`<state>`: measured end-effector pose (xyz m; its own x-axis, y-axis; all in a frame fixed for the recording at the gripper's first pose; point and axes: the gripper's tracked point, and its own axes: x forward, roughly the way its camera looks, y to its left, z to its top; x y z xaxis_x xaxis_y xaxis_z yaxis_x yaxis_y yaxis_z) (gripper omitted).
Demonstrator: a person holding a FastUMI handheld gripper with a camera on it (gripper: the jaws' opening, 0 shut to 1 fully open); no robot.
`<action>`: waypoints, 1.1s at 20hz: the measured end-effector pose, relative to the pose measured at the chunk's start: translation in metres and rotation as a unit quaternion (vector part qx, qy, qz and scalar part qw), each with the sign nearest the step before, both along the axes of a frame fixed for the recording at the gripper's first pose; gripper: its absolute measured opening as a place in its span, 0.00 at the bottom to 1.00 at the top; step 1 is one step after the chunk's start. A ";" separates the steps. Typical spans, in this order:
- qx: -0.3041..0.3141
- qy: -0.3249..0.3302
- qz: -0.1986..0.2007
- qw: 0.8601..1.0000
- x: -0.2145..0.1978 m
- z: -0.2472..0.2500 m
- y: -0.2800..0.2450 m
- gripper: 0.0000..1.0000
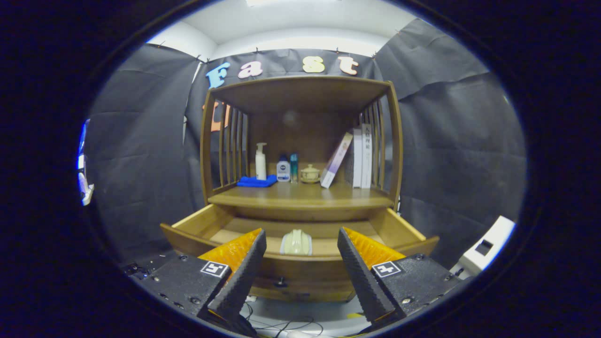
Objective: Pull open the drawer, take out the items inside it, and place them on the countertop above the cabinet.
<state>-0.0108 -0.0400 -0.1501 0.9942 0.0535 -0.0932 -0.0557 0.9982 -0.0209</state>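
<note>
The wooden cabinet's drawer (pixel 197 225) is pulled out toward me. A pale cream item (pixel 296 242) lies inside it near the front, just beyond my fingers and in line with the gap between them. My gripper (pixel 300 239) is open, its fingers spread wide in front of the drawer's front panel, with nothing between them. The drawer's small dark knob (pixel 281 282) sits low on the front panel. Above the drawer is the wooden countertop (pixel 300 196) of the cabinet.
On the countertop stand a blue cloth (pixel 257 181), a white pump bottle (pixel 260 162), two small bottles (pixel 283 170), a small lidded pot (pixel 310 173) and leaning books (pixel 357 158). A white box (pixel 486 246) sits at the right. Cables (pixel 281 324) lie on the floor.
</note>
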 end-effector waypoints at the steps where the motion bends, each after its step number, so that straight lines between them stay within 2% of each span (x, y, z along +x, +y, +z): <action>1: -0.006 -0.004 -0.002 1.000 0.010 0.013 -0.002 0.97; 5: -0.028 0.009 0.006 1.000 0.051 0.042 -0.002 0.97; 7: -0.016 0.028 0.017 0.999 0.071 0.047 0.001 0.97; 12: -0.045 0.104 0.041 0.993 0.122 0.028 0.008 0.97; 16: -0.020 0.222 0.081 0.971 0.146 -0.027 0.028 0.97; 22: -0.017 0.346 0.078 0.935 0.172 -0.092 0.023 0.97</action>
